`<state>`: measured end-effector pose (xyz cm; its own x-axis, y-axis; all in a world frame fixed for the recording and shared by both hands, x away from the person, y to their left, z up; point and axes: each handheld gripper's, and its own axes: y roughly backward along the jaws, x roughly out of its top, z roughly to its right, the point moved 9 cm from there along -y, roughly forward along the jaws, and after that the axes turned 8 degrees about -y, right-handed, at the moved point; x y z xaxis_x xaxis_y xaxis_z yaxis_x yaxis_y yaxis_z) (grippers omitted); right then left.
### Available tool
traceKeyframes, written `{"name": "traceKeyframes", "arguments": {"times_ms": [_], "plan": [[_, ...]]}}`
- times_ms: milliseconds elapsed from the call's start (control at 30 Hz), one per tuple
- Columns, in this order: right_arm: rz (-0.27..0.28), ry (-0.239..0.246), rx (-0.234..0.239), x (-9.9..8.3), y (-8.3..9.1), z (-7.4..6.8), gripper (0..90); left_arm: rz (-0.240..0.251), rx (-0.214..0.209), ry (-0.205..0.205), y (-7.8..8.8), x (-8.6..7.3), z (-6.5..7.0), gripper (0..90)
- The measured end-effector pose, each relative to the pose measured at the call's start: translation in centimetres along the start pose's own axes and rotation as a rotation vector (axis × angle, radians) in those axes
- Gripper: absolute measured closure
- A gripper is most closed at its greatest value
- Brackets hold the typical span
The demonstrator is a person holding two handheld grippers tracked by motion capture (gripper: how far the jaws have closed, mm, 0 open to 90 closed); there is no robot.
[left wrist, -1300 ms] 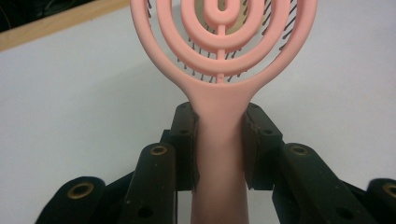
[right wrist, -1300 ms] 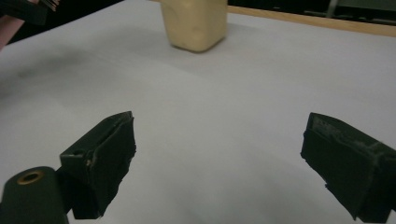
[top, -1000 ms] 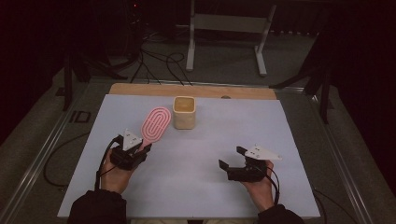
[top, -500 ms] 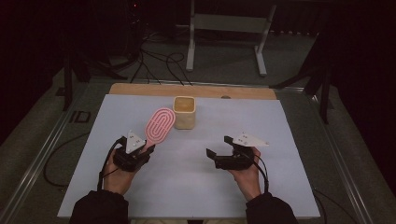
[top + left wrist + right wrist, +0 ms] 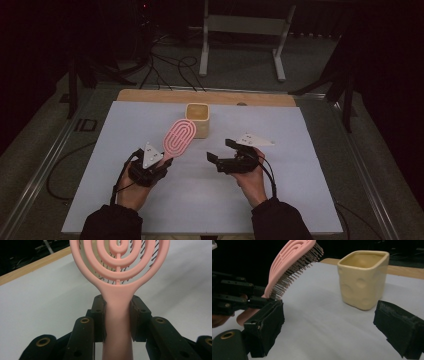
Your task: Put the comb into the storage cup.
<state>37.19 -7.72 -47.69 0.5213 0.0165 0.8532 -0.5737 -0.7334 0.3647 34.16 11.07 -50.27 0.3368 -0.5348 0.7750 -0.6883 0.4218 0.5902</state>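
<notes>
High view: the left gripper is clamped on the handle of a pink brush, whose oval head tilts up and away from the person, ending just beside the cup on its left. The cup, a pale yellow square pot, stands upright on the white sheet, nearer the sheet's far edge and about midway across. The right gripper hangs below and a little right of the cup, well apart from it, jaws spread wide with nothing between them.

Left gripper view has the brush handle squeezed between both pads, the ringed head rising above them with the cup's yellow showing through its slots.

Right gripper view looks between its own open jaws at the cup, upright and untouched; left of the cup the brush leans with its bristles facing down toward the cup's side, held by the left gripper.
</notes>
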Motion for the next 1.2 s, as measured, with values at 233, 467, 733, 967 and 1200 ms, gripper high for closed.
{"name": "traceKeyframes", "arguments": {"times_ms": [233, 467, 733, 967, 1200], "plan": [[0.010, -0.024, 0.027, 1.0, -0.8, -0.6, 9.4, 0.015, -0.005, -0.005, 0.1, 0.3, 0.4, 70.0], [0.012, -0.038, 0.044, 1.7, -1.6, -1.1, 9.4, 0.027, -0.013, -0.015, 0.0, 0.5, 0.7, 69.9], [0.014, -0.045, 0.063, 2.1, -2.5, -1.8, 9.4, 0.043, -0.021, -0.025, -0.1, 0.8, 1.4, 69.9], [0.014, -0.051, 0.078, 2.3, -3.0, -2.2, 9.2, 0.047, -0.028, -0.047, -0.4, 1.0, 2.3, 69.9], [-0.006, -0.069, 0.106, 2.2, -3.4, -2.9, 9.4, 0.069, -0.033, -0.057, -0.4, 1.3, 2.7, 69.9]]}}
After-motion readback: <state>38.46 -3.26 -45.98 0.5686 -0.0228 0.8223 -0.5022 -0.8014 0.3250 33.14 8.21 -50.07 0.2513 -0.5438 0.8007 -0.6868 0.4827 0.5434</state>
